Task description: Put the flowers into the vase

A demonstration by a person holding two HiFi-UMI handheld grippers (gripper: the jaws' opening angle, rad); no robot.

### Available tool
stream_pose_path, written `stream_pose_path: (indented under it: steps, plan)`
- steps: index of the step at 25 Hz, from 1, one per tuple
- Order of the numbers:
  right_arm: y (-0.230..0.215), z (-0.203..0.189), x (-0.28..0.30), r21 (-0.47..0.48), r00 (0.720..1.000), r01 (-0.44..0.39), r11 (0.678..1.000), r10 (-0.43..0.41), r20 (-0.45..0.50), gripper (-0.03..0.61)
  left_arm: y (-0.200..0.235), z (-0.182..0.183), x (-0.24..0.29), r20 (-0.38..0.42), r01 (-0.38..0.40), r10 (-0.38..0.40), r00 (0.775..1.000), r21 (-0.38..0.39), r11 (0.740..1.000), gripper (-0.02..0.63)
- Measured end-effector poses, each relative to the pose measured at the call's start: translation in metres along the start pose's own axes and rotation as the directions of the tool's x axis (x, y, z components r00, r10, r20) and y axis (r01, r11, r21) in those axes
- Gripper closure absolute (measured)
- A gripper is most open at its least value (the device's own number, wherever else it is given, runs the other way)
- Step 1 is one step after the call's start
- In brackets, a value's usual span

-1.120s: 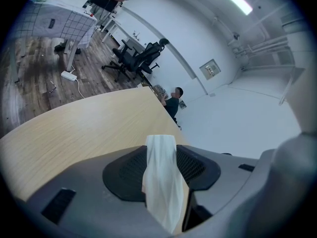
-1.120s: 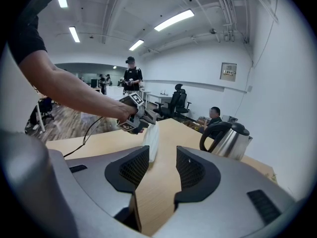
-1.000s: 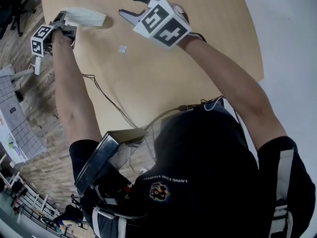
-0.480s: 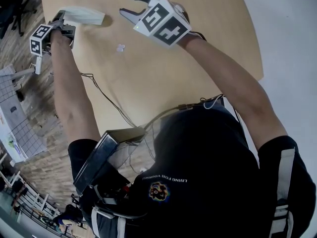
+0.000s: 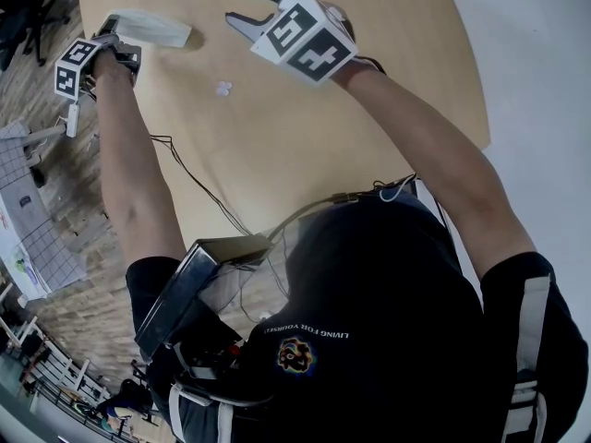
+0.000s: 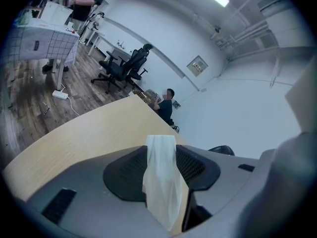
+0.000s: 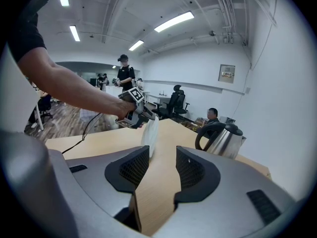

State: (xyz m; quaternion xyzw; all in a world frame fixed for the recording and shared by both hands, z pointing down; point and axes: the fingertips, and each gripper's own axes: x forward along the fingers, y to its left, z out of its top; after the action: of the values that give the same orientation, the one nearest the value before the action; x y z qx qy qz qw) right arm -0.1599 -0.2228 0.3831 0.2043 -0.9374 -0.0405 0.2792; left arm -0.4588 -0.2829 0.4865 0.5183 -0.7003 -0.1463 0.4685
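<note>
In the head view, the left gripper (image 5: pixel 114 26) is clamped on a white tapered piece (image 5: pixel 152 28) — vase or flower wrap, I cannot tell. Its long axis runs 9 to 3 above the table (image 5: pixel 369 109). Its free end points at the right gripper (image 5: pixel 238 4), which is near at 3 o'clock with jaws wide and empty.

The left gripper view shows the piece pinched between the pads, reaching toward 12.

The right gripper view shows it at 11 o'clock, beyond the parted jaws — the right hand looks best placed to reach across.

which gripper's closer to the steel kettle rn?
Right. The kettle sits ahead of the right gripper, off to its right; the left gripper is across the table, clamped on a white object.
</note>
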Motion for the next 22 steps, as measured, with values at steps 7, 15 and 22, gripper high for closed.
stream_pose_path:
  steps: [7, 15, 22]
  plan:
    - [0.001, -0.001, -0.001, -0.003, 1.0, 0.001, 1.0, -0.001, 0.0, 0.416, -0.014, 0.01, -0.005, 0.043, -0.004, -0.002, 0.999, 0.143, 0.99, 0.428]
    - [0.001, 0.003, -0.003, -0.001, 1.0, 0.006, 1.0, -0.006, 0.01, 0.416, -0.027, 0.016, -0.011, 0.088, -0.018, -0.007, 0.996, 0.28, 0.96, 0.43]
    - [0.003, 0.006, -0.008, -0.003, 1.0, 0.014, 1.0, -0.014, 0.014, 0.416, -0.042, 0.017, -0.02, 0.135, -0.065, 0.006, 0.991, 0.434, 0.899, 0.43]
